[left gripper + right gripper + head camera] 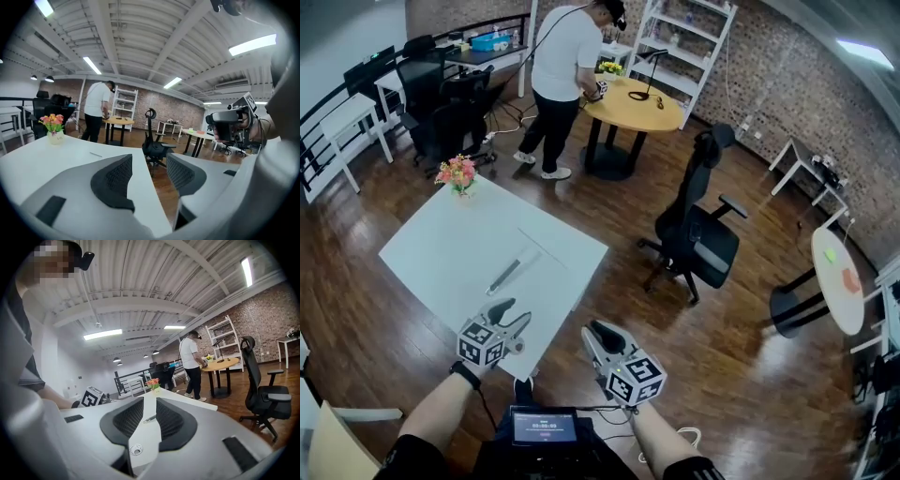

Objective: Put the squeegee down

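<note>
Squeegee (504, 275) lies flat on the white table (441, 246), centre-left of the head view. It is clear of both grippers; its blade end is too small to make out.

Left gripper (511, 311), lower left, sits over the table's near corner. Its own view shows the jaws well apart with only table edge and floor between them.

Right gripper (598, 330), lower centre, is off the table over the wood floor. In the head view its jaws overlap. Its own view shows a narrower gap, nothing held, and the squeegee (150, 418) as a thin sliver far off through the gap.

Flower vase (457, 175) stands at the table's far corner. Both forearms are cut off by the bottom edge.
</note>
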Tool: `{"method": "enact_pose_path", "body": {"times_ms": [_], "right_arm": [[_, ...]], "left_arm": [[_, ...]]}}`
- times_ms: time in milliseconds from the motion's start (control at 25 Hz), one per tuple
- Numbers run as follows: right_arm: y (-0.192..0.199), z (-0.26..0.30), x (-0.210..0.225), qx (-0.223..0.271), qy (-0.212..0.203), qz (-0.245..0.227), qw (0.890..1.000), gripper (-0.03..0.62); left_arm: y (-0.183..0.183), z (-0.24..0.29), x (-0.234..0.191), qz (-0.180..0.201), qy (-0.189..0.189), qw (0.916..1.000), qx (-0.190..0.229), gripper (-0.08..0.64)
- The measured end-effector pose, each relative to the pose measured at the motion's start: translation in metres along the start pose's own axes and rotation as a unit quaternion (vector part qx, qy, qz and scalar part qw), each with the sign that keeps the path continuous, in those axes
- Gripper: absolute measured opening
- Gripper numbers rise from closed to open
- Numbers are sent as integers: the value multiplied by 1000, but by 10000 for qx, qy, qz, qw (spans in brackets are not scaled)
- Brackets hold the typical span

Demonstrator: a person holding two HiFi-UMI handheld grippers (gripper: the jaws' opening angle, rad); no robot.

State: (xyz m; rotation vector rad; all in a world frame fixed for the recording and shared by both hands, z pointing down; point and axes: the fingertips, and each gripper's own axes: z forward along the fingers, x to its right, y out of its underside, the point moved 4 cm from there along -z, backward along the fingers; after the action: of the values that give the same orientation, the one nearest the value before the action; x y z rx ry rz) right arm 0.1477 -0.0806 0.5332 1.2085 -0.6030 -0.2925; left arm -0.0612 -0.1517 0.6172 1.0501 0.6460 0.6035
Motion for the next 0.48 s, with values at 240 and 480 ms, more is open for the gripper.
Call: {"method": "enact_pose_path", "body": {"times_ms": [240, 480], "right_arm": [[8, -48, -10, 56, -130, -83, 9999, 114], [19, -81, -16, 45, -251, -26, 9997, 97]], "left_arm": [[1, -40, 60, -120, -149, 9994, 303, 232], [6, -67, 109, -102, -220, 9990, 365, 232]]}}
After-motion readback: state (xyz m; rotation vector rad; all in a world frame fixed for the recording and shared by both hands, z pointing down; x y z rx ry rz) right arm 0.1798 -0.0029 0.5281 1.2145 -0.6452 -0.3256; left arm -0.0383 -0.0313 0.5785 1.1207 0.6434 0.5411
